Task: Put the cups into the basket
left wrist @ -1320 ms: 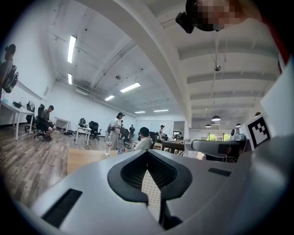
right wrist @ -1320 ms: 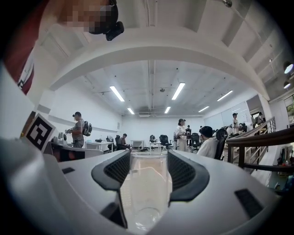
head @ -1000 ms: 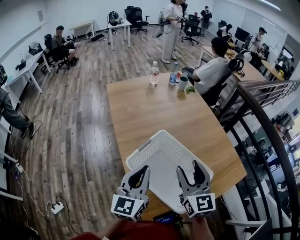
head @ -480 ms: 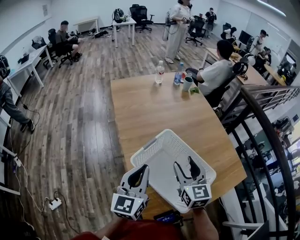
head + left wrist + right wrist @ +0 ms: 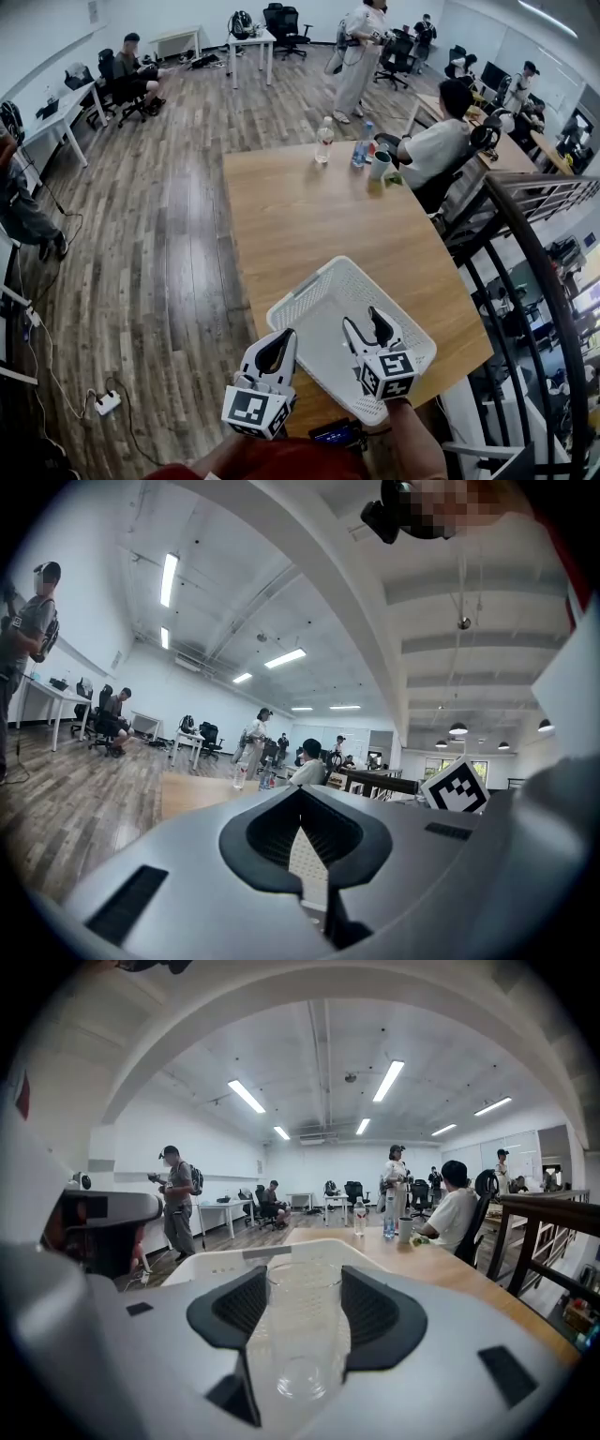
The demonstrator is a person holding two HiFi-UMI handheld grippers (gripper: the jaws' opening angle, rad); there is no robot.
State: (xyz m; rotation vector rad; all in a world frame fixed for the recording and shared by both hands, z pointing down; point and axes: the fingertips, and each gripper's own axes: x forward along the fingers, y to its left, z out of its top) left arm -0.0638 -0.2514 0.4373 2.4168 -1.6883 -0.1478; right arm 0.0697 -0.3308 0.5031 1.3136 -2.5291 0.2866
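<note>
Cup [image 5: 298, 1326]: clear, glossy, glass or plastic not told apart. Basket [image 5: 300, 292]: white plastic, perforated. Bench [image 5: 300, 206]: pale matt wood grain. Right claw [image 5: 364, 323], left claw [image 5: 281, 339]: smooth grey matt shells, black ribbed pads [image 5: 370, 1312]. Floor [image 5: 159, 234]: wood planks, slight sheen.

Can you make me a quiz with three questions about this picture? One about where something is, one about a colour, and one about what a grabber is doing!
1. Where does the basket stand?
A. On the floor
B. On the wooden table
C. On a chair

2. What colour is the basket?
A. White
B. Red
C. Black

3. What is the right gripper doing?
A. It is open and empty
B. It is shut on a clear cup
C. It is shut on a bottle

Answers:
1. B, the head view shows the basket on the table's near corner.
2. A, its mesh walls and rim are white.
3. B, the right gripper view shows its two jaws pressing on the clear cup's sides.
</note>
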